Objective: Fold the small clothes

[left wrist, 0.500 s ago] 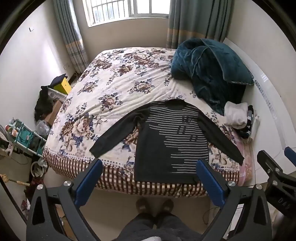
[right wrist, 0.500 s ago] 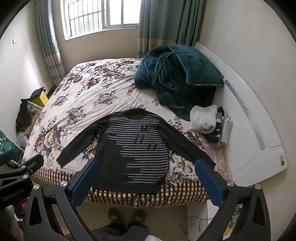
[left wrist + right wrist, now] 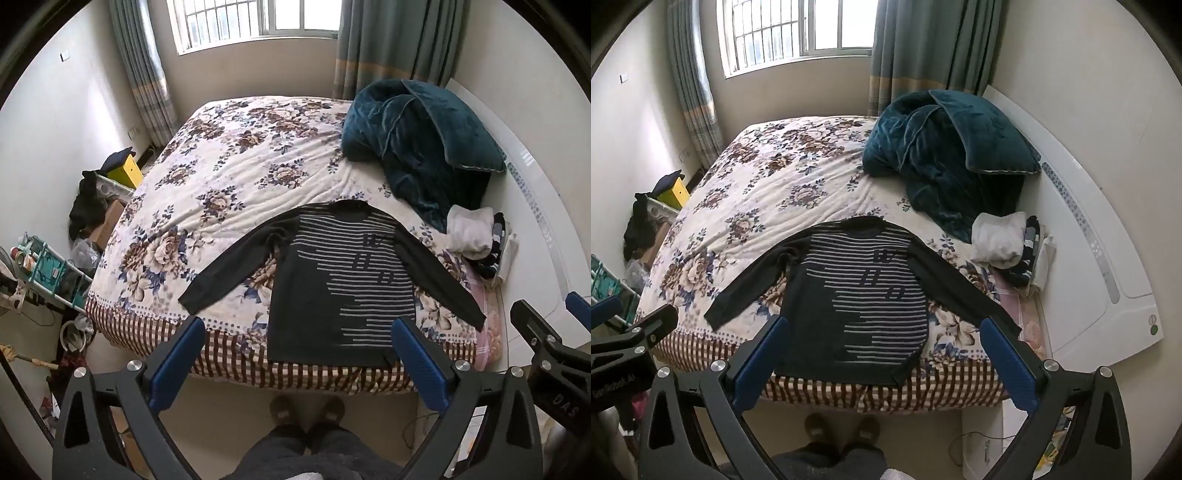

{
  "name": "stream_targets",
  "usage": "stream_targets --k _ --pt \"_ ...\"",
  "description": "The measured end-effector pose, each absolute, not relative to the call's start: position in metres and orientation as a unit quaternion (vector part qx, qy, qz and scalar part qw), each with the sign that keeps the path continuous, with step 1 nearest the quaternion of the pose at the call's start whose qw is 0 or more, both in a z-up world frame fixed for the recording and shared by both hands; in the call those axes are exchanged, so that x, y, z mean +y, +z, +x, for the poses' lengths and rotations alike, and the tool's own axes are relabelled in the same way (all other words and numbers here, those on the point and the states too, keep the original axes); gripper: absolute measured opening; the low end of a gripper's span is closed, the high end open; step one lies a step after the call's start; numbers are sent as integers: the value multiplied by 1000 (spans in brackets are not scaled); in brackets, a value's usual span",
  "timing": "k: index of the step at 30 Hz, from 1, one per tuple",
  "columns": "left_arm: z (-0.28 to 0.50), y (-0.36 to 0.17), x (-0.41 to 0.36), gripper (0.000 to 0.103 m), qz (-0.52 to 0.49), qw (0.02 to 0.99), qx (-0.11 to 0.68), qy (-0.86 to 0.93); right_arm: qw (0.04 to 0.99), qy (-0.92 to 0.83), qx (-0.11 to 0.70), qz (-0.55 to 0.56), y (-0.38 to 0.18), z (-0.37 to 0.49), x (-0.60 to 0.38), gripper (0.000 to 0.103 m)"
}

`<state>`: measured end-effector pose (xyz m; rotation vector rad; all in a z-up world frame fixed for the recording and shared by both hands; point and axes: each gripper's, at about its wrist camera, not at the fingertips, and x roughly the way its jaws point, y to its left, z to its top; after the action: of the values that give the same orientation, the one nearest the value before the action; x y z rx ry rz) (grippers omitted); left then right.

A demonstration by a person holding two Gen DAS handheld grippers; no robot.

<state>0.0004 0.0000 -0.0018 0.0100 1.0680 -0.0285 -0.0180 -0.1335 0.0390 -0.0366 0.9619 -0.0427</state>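
A dark long-sleeved sweater with grey stripes (image 3: 340, 280) lies flat on the floral bed (image 3: 229, 177), sleeves spread, hem at the near edge. It also shows in the right wrist view (image 3: 857, 295). My left gripper (image 3: 295, 332) is open and empty, held above and in front of the hem. My right gripper (image 3: 882, 328) is open and empty, also held back from the bed edge. Each gripper shows at the edge of the other's view.
A teal blanket and pillow (image 3: 417, 147) are piled at the far right. A small stack of folded clothes (image 3: 476, 240) sits at the right by the white headboard (image 3: 1089, 240). Clutter and a rack (image 3: 48, 269) stand on the left floor. My feet (image 3: 306, 410) are below.
Both views have barely shifted; the sweater lies as before and both grippers stay open.
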Motion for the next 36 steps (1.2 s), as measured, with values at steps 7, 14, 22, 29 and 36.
stream_targets --k 7,14,22,29,36 --pt "4 1 -2 103 5 862 507 -13 888 -22 459 -13 43 -24 -133 103" --pt "10 15 -5 103 3 862 506 -13 889 -20 458 -12 46 -24 -134 103" --pt "9 27 -2 103 1 864 503 -13 889 -20 457 -13 53 -22 -137 103" --pt "9 27 -1 103 0 865 501 -13 890 -18 456 -15 54 -21 -137 103" --pt "8 27 -1 103 0 866 499 -13 890 -17 455 -16 56 -21 -138 103"
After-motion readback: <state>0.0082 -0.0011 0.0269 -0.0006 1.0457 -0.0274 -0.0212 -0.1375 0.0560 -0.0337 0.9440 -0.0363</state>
